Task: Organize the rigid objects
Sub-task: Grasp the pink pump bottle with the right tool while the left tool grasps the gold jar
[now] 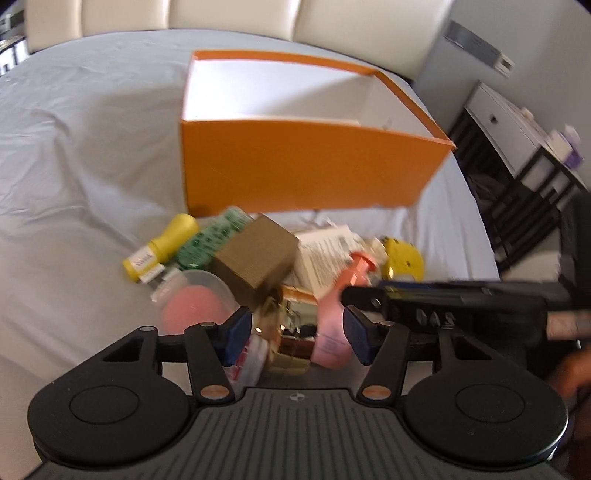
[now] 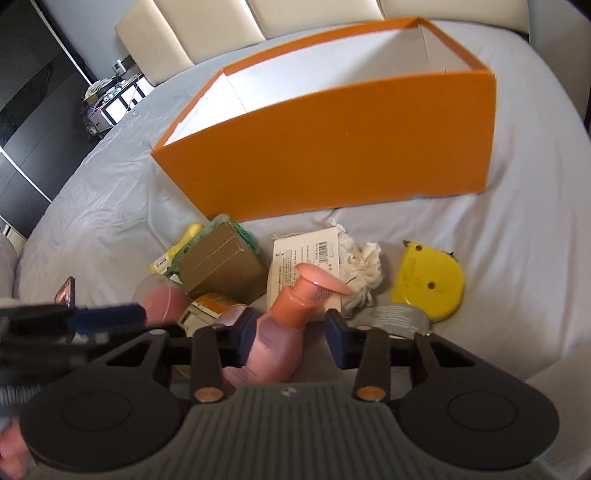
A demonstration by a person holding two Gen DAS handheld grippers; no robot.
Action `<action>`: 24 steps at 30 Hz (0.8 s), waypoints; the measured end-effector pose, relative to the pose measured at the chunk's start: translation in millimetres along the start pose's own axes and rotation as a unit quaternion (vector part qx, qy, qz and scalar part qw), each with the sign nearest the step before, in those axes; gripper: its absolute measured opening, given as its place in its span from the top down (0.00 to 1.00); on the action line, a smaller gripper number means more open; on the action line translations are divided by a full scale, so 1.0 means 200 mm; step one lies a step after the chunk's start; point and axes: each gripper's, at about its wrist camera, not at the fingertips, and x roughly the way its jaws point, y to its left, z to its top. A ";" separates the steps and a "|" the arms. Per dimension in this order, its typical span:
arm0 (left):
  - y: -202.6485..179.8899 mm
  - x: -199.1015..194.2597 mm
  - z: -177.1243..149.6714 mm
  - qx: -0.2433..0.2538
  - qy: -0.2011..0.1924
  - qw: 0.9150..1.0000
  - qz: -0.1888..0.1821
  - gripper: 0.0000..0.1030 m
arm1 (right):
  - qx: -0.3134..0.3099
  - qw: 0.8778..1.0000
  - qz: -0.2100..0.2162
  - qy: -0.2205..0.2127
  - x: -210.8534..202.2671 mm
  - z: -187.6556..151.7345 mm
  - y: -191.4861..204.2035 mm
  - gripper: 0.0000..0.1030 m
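Observation:
An open orange box [image 1: 295, 162] with a white inside stands on the grey bed sheet; it also shows in the right wrist view [image 2: 332, 147]. In front of it lies a pile: a pink pump bottle [image 2: 280, 332], a brown cardboard box [image 1: 258, 254], a yellow bottle [image 1: 162, 243], a green packet [image 1: 210, 236], a yellow tape measure [image 2: 428, 284] and a roll of grey tape [image 2: 395, 317]. My left gripper [image 1: 297, 332] is open over a gold-and-orange packet [image 1: 295, 325]. My right gripper [image 2: 291, 338] is open around the pink bottle's body.
A white crumpled cloth [image 2: 362, 266] and a printed white card [image 2: 306, 258] lie in the pile. A clear lidded pot with pink inside [image 1: 195, 306] sits at its left. A cream headboard [image 1: 236, 14] is behind the box. Dark shelving [image 1: 524, 192] stands right of the bed.

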 end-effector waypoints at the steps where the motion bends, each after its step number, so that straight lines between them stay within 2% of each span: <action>1: -0.01 0.02 0.00 0.005 0.005 1.000 0.002 0.39 | 0.005 1.000 0.001 0.003 0.01 0.01 -0.01 0.61; 3: -0.02 0.04 0.00 0.013 0.014 1.000 0.014 0.49 | 0.010 1.000 0.004 0.008 0.03 0.01 -0.02 0.62; 10: -0.06 0.11 0.00 0.041 0.025 0.998 0.039 0.60 | 0.059 0.997 0.044 0.033 0.13 0.03 -0.06 0.61; 15: -0.06 0.14 0.01 0.044 0.031 0.998 0.043 0.69 | 0.050 0.997 0.051 0.036 0.16 0.02 -0.04 0.61; 21: -0.07 0.13 0.00 0.054 0.025 0.997 0.047 0.70 | 0.022 0.998 0.057 0.023 0.15 0.01 -0.01 0.64; 24: -0.07 0.11 -0.01 0.051 0.014 0.998 0.044 0.70 | 0.002 0.998 0.061 0.002 0.11 -0.01 0.01 0.67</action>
